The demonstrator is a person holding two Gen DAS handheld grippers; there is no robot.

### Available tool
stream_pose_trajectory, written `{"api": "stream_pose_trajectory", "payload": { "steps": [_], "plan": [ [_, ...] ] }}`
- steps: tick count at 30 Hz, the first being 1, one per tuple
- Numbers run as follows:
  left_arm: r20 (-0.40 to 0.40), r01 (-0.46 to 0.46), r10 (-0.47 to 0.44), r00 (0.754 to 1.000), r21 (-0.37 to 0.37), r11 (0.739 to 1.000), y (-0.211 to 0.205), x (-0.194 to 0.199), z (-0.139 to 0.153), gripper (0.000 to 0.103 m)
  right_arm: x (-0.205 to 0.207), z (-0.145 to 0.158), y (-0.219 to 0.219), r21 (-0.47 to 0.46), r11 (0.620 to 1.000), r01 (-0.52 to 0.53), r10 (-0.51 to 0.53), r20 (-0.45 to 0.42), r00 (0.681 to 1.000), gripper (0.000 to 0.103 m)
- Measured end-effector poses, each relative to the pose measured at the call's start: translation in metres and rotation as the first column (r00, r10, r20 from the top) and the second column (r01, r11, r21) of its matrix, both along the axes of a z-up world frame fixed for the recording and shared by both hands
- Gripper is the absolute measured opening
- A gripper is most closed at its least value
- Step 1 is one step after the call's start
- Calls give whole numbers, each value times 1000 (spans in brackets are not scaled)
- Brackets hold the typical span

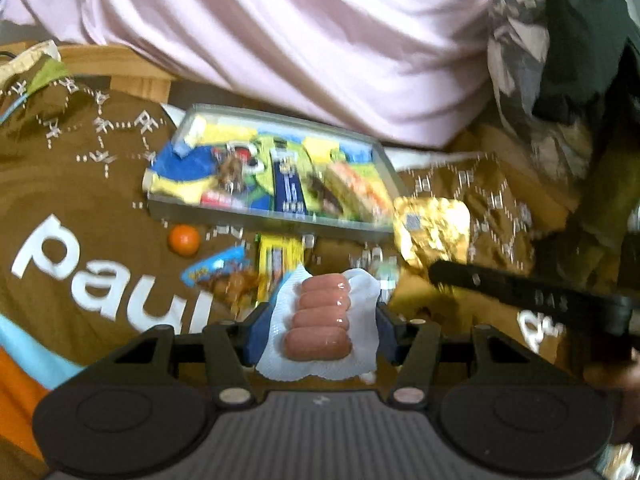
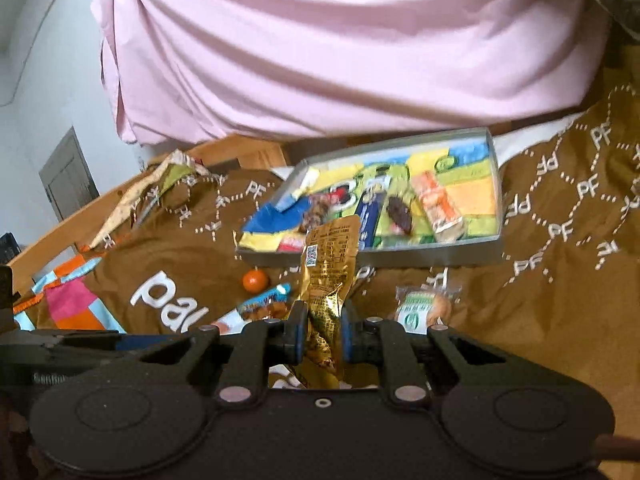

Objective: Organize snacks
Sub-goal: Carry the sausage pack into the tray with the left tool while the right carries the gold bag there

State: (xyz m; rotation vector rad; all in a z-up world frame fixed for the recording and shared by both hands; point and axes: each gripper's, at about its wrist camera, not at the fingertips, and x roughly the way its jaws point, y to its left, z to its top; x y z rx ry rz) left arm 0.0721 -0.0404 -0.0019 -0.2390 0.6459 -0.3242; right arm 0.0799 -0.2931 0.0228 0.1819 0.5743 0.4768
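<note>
Left wrist view: The left gripper is clamped on a clear pack of small sausages, held across its width between the blue pads. The pack is raised above a brown printed cloth. Beyond it, a shallow grey tray is seen on the cloth, filled with assorted snack packets. In front of the tray, an orange ball, a blue-edged snack packet and a yellow packet are lying loose on the cloth. To the right, a gold foil pouch is seen near the tray's right end, with a black finger of the right gripper below it. A pink fabric fills the background.

Right wrist view: The right gripper is closed tightly on the gold foil pouch, which stands upright between the pads and is pinched near its lower part. The grey tray is located behind the pouch, well apart from it. On the cloth, the orange ball and the blue-edged snack packet are seen to the left, and a round bun in a clear wrapper lies just right of the gripper.
</note>
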Motion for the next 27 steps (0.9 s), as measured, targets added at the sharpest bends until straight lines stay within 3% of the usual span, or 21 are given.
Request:
{"api": "stream_pose_trajectory", "payload": {
  "steps": [15, 27],
  "plan": [
    [179, -67, 53, 982, 75, 995, -38, 90, 57, 59, 41, 33, -35, -23, 999, 39, -36, 107, 994, 18],
    [236, -48, 31, 971, 68, 997, -71, 156, 57, 59, 111, 25, -49, -60, 986, 153, -143, 139, 980, 18]
  ]
}}
